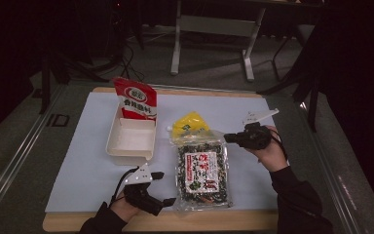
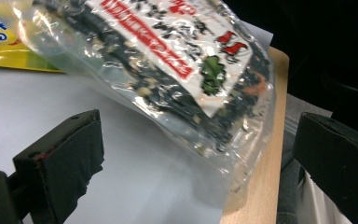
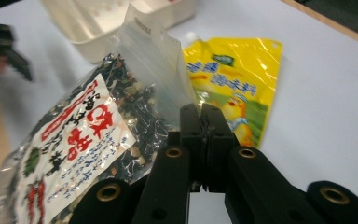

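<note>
The clear seaweed packet (image 3: 79, 140) lies on the white mat (image 1: 87, 165), its top edge pinched between the right gripper's (image 3: 200, 116) pressed-together jaws. The yellow pouch (image 3: 233, 79) lies just behind. The left gripper (image 1: 161, 187), jaws spread, waits beside the packet's lower corner.

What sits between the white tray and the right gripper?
The yellow pouch, in the high view, between the white tray and the right gripper, which is shut on the seaweed bag.

Seaweed bag (image 1: 203, 171) right of tray (image 1: 131, 140)
</note>
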`<move>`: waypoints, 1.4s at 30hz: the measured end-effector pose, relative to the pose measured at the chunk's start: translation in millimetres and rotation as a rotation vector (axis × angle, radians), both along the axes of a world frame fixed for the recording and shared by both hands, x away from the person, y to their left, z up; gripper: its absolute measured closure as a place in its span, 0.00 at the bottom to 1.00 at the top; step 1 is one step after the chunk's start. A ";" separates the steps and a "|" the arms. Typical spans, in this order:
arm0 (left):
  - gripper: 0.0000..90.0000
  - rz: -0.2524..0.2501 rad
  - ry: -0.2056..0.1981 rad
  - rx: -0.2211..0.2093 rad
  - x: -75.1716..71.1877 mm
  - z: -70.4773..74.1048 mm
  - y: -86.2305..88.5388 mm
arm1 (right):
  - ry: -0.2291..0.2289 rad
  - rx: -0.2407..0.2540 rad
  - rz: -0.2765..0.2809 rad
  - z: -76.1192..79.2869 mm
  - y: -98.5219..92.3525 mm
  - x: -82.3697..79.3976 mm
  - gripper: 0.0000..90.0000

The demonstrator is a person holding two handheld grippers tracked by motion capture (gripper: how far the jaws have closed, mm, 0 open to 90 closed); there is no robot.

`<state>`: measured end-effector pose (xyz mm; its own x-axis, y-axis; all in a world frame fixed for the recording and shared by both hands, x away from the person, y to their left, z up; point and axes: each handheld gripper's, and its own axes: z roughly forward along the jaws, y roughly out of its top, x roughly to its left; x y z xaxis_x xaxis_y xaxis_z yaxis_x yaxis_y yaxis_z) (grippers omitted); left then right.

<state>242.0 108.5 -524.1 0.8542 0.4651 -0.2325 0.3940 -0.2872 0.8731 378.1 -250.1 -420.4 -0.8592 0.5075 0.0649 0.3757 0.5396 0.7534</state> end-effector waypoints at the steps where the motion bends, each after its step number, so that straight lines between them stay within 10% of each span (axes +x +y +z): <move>1: 0.04 0.008 0.014 -0.012 3.1 1.0 0.9 | -0.020 0.009 0.015 7.3 2.0 -6.0 0.99; 13: 0.17 0.043 0.088 -0.087 24.2 2.0 2.3 | -0.124 0.044 0.111 41.1 19.7 -42.5 0.99; 21: 0.51 -0.106 0.115 -0.202 29.3 0.5 -9.1 | -0.151 0.066 0.162 56.8 26.4 -57.4 0.99; 27: 0.78 -0.203 0.070 -0.178 19.8 15.5 -12.5 | -0.157 0.070 0.175 62.6 25.7 -60.3 0.99; 42: 0.86 -0.176 0.028 -0.096 7.0 53.2 -9.2 | -0.177 0.147 0.180 75.4 18.0 -61.4 0.88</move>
<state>249.0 99.3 -470.9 0.9128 0.2840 -0.2936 0.3700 -0.2700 0.8889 316.7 -232.1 -345.0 -0.9393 0.3417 -0.0322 0.1396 0.4661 0.8736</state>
